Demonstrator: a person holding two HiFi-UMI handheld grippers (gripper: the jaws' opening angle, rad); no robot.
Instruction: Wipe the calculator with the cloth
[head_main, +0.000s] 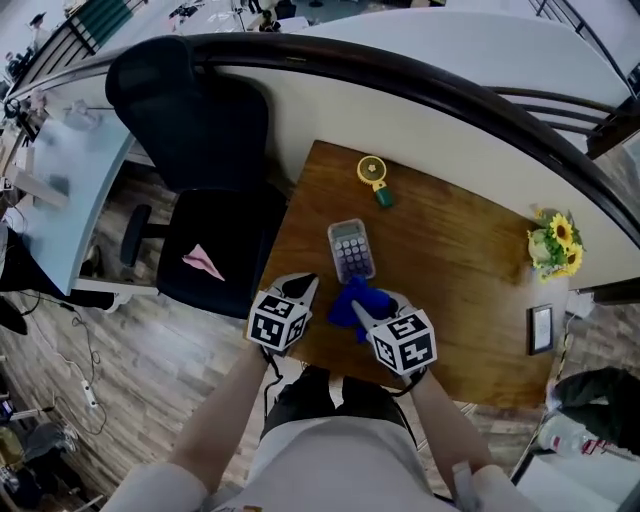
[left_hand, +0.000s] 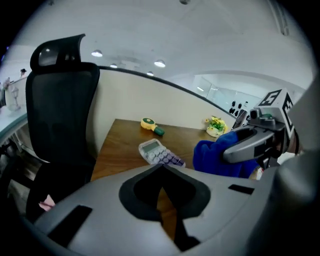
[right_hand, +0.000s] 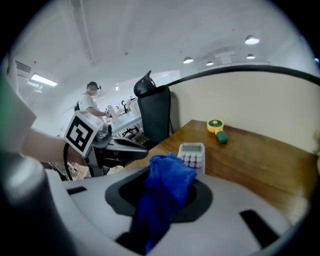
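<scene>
**A:** Head view first. The left gripper (head_main: 303, 287) hangs over the near edge of the wooden table (head_main: 470, 270). The right gripper (head_main: 358, 308) is beside it, with the blue cloth (head_main: 343, 305) bunched at its tips.

**B:** And the calculator (head_main: 351, 250)?

**A:** It lies flat on the table, just ahead of the right jaws. The cloth reaches its near end, though whether they touch can't be told.

**B:** Over to the left gripper view.

**A:** The jaws are closed tip to tip with nothing between them. The calculator lies ahead of them, a touch to the right, and the cloth sits farther right.

**B:** Right gripper view?

**A:** The jaws are clamped on the cloth, which bulges up past them. The calculator is straight ahead beyond it, and a yellow and green gadget (right_hand: 217, 129) lies farther on.
</scene>
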